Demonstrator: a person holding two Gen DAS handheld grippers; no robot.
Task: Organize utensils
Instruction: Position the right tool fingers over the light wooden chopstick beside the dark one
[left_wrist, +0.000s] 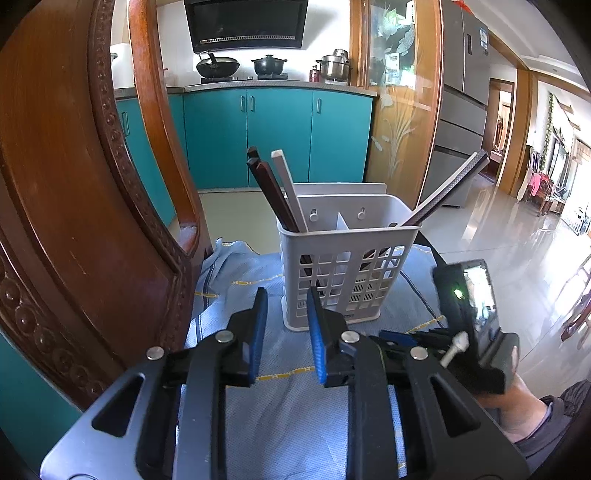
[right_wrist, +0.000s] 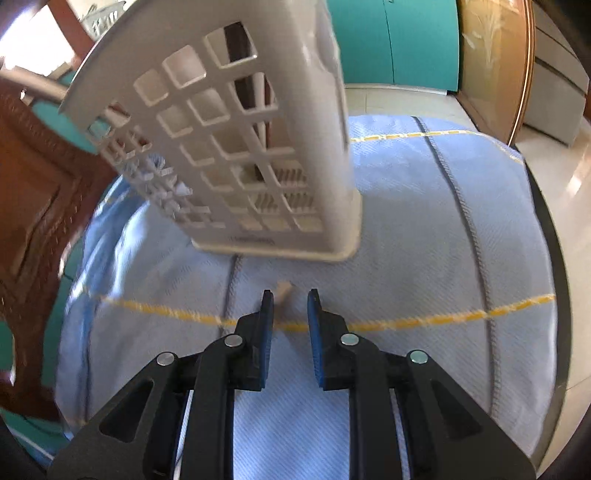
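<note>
A white slotted utensil holder stands upright on a blue cloth. Two dark chopsticks and a white one lean in its left compartment, and a dark chopstick leans in the right one. My left gripper hovers just in front of the holder's base, open by a narrow gap with nothing between its pads. My right gripper points down at the cloth in front of the holder, open. A small pale stick end shows by its left fingertip, too blurred to identify.
A carved wooden chair back fills the left side, close to the table. The right gripper's camera housing and a person's forearm sit at the right. The table's dark round edge drops to a tiled floor. Teal cabinets stand behind.
</note>
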